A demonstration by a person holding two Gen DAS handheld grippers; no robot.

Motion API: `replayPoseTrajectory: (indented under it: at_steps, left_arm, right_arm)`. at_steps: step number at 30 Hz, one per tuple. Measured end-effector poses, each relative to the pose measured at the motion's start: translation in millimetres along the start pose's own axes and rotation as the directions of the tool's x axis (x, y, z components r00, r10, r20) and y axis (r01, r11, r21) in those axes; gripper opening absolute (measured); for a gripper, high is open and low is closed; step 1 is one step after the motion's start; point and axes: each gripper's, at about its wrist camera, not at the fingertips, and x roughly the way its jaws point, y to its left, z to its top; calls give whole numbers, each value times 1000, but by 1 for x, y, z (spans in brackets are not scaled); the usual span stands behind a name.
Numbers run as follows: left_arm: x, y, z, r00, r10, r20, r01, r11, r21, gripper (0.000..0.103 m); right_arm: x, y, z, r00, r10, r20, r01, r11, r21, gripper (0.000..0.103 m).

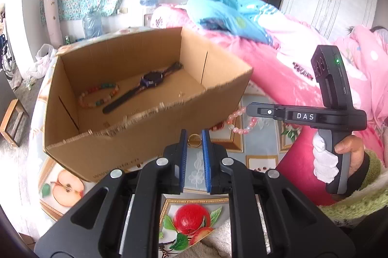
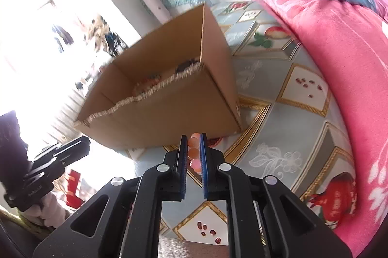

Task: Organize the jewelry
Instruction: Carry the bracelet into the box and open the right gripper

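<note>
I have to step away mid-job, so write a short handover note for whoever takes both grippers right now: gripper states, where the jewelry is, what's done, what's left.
Left gripper: shut on a gold ring, lifted just in front of the cardboard box.
Right gripper: shut on the pink bead bracelet, which dangles beside the box's right side, above the fruit-print tablecloth.
Done: a black watch and a multicoloured bead bracelet already lie inside the box.
Left: carry the ring and the pink bracelet over the torn front rim and release them inside.

Cardboard box (image 1: 135, 98) standing open-topped at frame centre, watch (image 1: 143, 85) occupying its floor middle, pink blanket (image 1: 278, 68) blocking right side.
</note>
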Motion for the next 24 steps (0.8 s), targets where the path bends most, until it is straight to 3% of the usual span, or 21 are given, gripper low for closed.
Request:
replayPoseTrajectory:
  at_steps: [7, 12, 15, 19, 24]
  left_arm:
    - [-15, 16, 34, 998, 5, 62, -5, 1000, -4, 11]
    - [4, 38, 58, 999, 28, 18, -28, 999, -32, 11]
    - [30, 51, 65, 998, 12, -58, -17, 997, -77, 11]
    - [68, 64, 63, 986, 6, -168, -26, 993, -114, 11]
    - [94, 71, 56, 970, -15, -242, -21, 989, -145, 12]
  right_arm:
    - [-45, 16, 34, 990, 6, 140, 1, 999, -48, 10]
    - [-50, 32, 78, 981, 72, 178, -49, 991, -127, 10]
    - [-27, 40, 107, 987, 107, 120, -88, 984, -156, 10]
    - [22, 50, 131, 997, 76, -9, -76, 981, -180, 10]
    - [79, 53, 139, 984, 25, -175, -59, 980, -192, 10]
